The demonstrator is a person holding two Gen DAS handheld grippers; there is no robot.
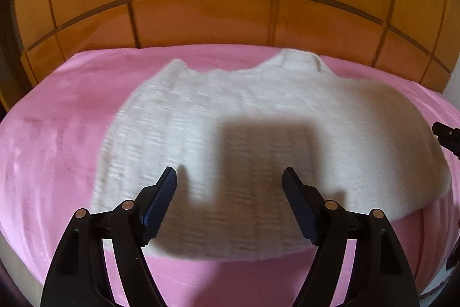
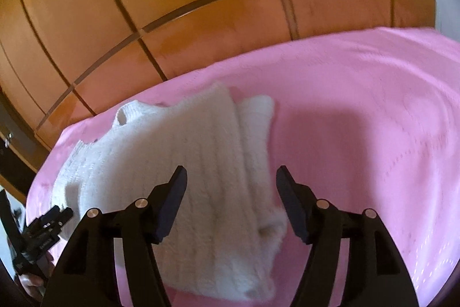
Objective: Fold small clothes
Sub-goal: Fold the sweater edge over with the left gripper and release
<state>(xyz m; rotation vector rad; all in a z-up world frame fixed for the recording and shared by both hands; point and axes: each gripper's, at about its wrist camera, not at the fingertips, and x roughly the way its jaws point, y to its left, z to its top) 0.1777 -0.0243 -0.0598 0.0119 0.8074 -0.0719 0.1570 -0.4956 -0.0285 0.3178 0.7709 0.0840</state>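
Small white knit sweater (image 1: 258, 120) laid out on the pink blanket (image 1: 57, 134), no fold yet in hand.

Both tools are seen released, jaws spread, nothing held. The left gripper (image 1: 230, 177) is held just above the sweater's near hem; the right gripper (image 2: 231, 177) is poised over the sweater's right edge, where a sleeve (image 2: 256, 128) appears already turned in. A grasp is judged to be the step in hand: the hem or a side edge would next need pinching through both knit layers, then carrying toward the collar by the wooden panelling (image 1: 201, 13).
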